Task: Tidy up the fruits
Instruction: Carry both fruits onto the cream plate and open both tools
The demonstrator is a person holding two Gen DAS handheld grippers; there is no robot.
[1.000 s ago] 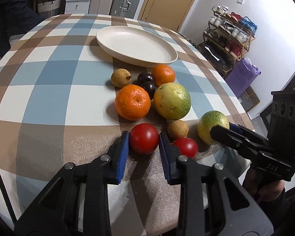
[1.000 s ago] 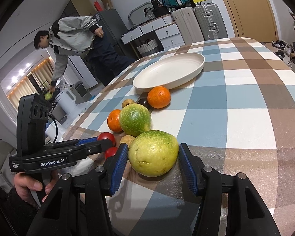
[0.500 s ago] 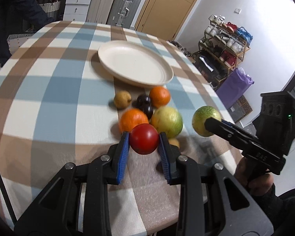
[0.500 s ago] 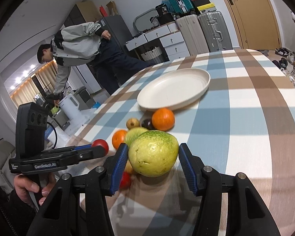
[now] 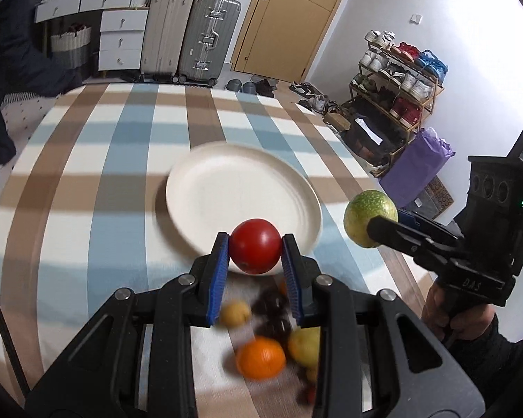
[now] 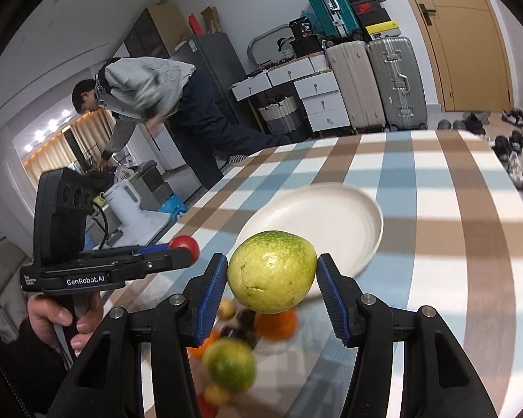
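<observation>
Showing bent-over man [image 6: 146,104] only rightward, shoe rack [image 5: 397,80] leftward

- Left claw [image 5: 255,252]: black frame, blue ribbed pads, silver screws behind them; "GenRobot.AI" printed on its body.
- Right claw [image 6: 270,280]: same black-and-blue build.
- Bare-skinned hands, dark sleeves behind.

red tomato [image 5: 255,250] aloft | green guava [image 6: 271,276] aloft (others blurred)

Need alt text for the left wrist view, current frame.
The left gripper holds a red tomato above the near rim of an empty white plate on a checked table. At right, the right gripper holds a green fruit; blurred fruit lies below.
</observation>
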